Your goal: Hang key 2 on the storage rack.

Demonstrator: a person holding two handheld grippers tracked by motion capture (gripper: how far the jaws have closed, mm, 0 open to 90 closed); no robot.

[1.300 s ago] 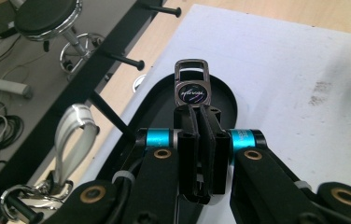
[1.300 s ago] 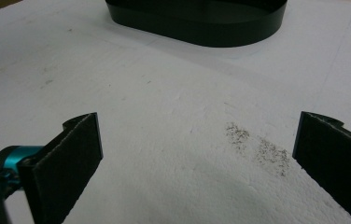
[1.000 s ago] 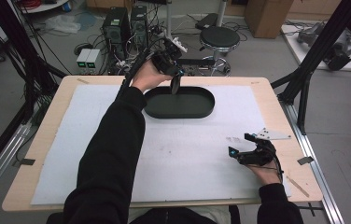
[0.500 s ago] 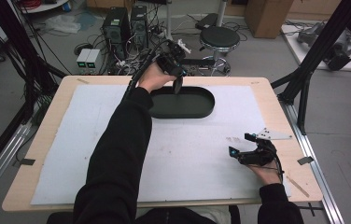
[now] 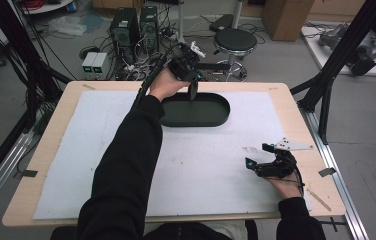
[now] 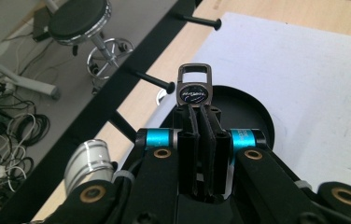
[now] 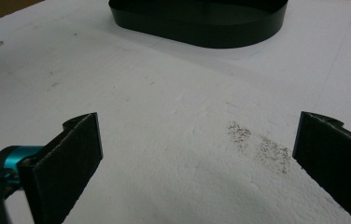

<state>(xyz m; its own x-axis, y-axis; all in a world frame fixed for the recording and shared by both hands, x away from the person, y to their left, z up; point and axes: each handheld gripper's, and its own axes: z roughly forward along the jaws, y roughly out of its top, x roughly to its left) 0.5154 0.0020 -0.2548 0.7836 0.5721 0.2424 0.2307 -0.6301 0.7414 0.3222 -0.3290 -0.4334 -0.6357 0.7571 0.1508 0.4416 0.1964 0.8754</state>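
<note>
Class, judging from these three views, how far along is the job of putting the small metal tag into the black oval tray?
Done: the left gripper has picked up the metal tag, jaws shut on it, and carried it over the black oval tray. In hand: holding it above the tray. Left: letting go; nothing can be seen lying in the tray. The right gripper rests open over the white mat.

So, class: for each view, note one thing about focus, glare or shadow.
High view: even lighting, slightly soft. Left gripper view: sharp metal tag with glare on its face; stool blurred. Right gripper view: near jaws soft, a faint shadow beneath the black tray.
</note>
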